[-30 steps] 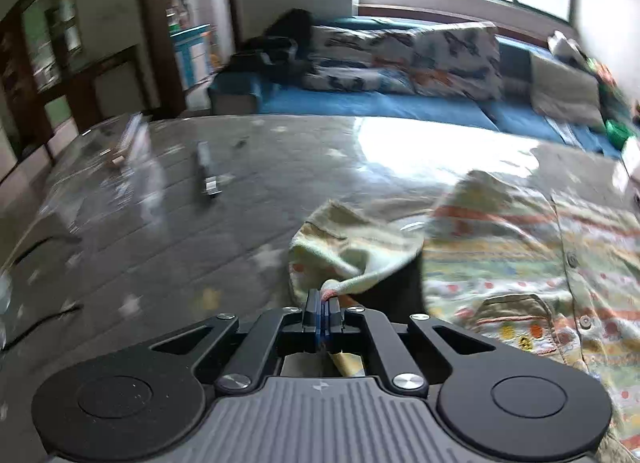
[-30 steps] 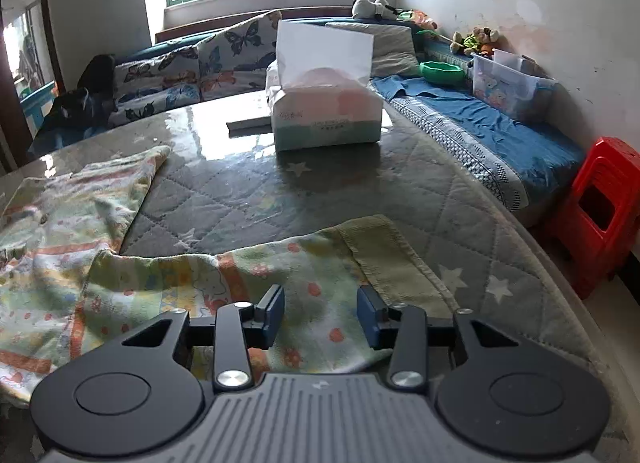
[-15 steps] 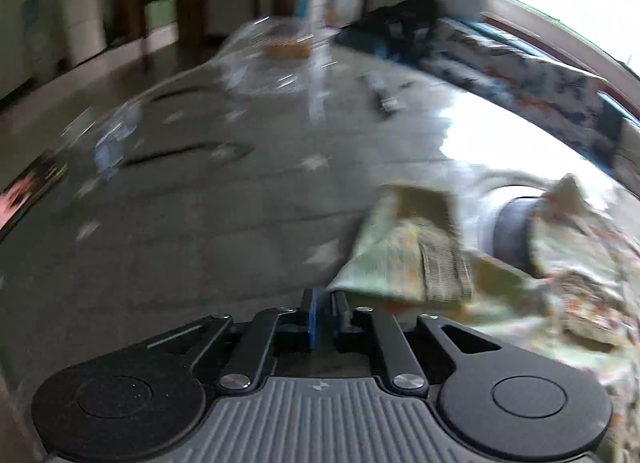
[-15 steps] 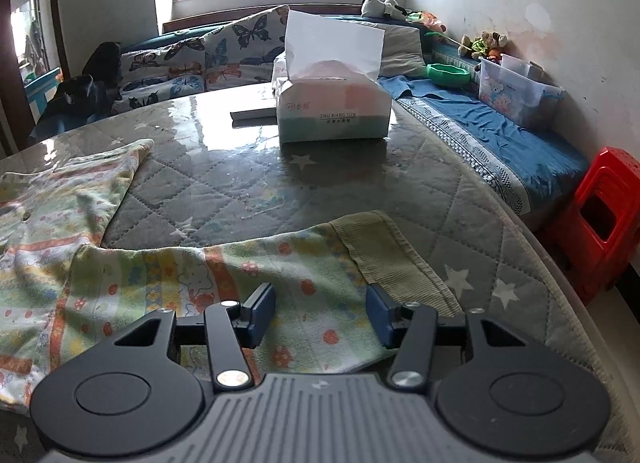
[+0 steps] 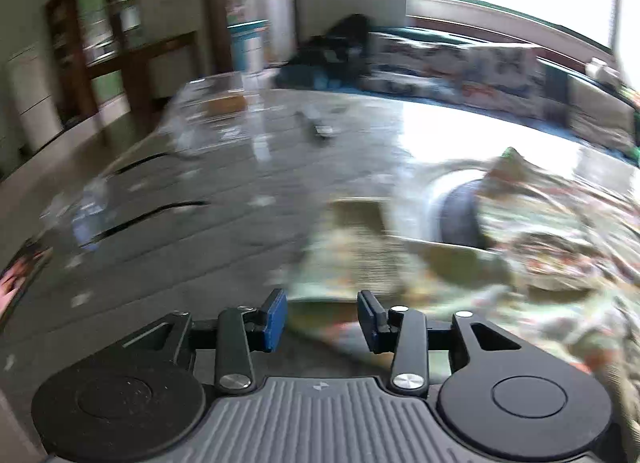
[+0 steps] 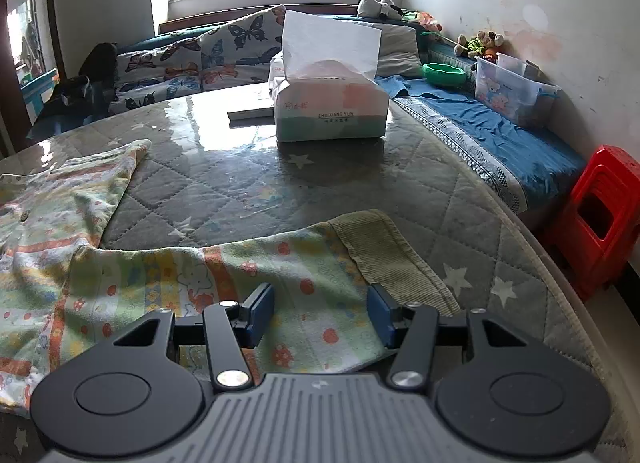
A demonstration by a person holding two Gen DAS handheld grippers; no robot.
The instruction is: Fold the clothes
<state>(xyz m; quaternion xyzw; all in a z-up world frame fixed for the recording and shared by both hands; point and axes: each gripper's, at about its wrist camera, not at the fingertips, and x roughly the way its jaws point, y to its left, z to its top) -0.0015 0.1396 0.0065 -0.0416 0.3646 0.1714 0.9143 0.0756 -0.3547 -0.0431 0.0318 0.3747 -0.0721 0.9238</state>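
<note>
A pale green children's shirt [image 6: 120, 275] with orange and yellow print lies spread on the quilted table [image 6: 248, 183]. Its right sleeve with a ribbed olive cuff [image 6: 384, 251] lies flat just ahead of my right gripper [image 6: 322, 317], which is open and empty above it. In the blurred left wrist view the left sleeve [image 5: 360, 247] lies folded in over the shirt [image 5: 560, 247]. My left gripper [image 5: 322, 315] is open, with the sleeve's edge just beyond its fingertips.
A tissue box [image 6: 330, 103] and a flat grey object [image 6: 250, 114] stand at the table's far side. A red stool [image 6: 600, 215] is beside the table at right. A sofa [image 6: 192, 59] runs along the window. Plastic clutter [image 5: 216, 115] and dark cords [image 5: 156, 215] lie at the left.
My left gripper was shut on the left sleeve, carried it in over the shirt, and has opened and let it go. My right gripper stayed open and shifted slightly.
</note>
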